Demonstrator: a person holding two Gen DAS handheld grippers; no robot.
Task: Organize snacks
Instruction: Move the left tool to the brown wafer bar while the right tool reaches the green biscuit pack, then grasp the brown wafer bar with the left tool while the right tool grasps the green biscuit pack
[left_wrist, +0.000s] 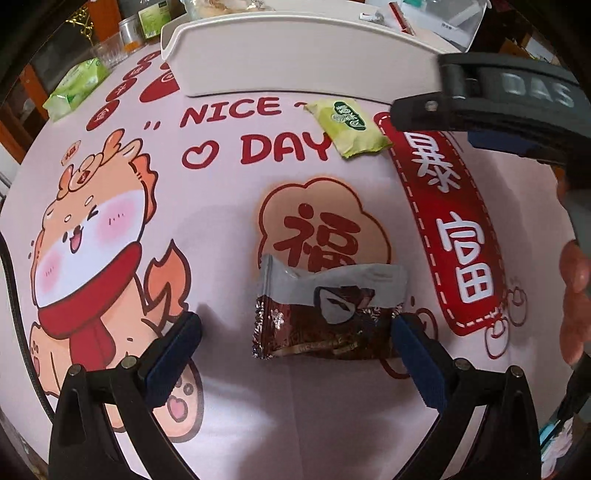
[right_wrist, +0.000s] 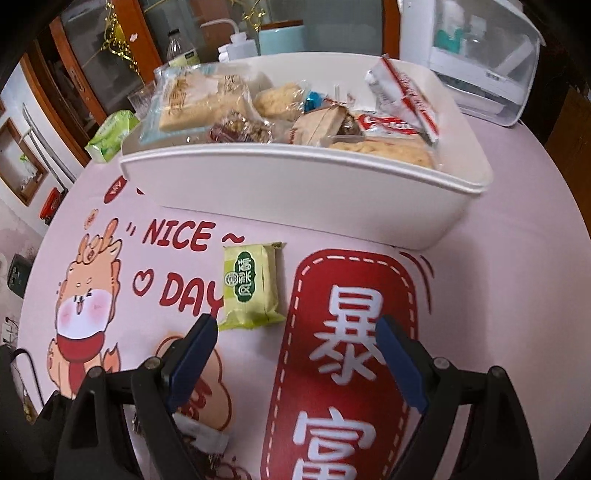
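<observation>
Both hand-held grippers gape empty: left (left_wrist: 295, 332) straddles brown snack (left_wrist: 325, 317); right (right_wrist: 295, 332) nears green snack (right_wrist: 251, 288); white bin (right_wrist: 295, 184) beyond.

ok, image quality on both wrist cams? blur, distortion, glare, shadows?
Left wrist: heavy fisheye bending at the rim, brown snack packet sharp, right gripper at top right soft, faint shadows under the fingers. Right wrist: same bending, green snack packet crisp, glare on wrappers in the white bin.

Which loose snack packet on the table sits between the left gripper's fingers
The brown and grey packet, lying between the open left gripper fingers. The green packet lies farther off, near the white bin.
</observation>
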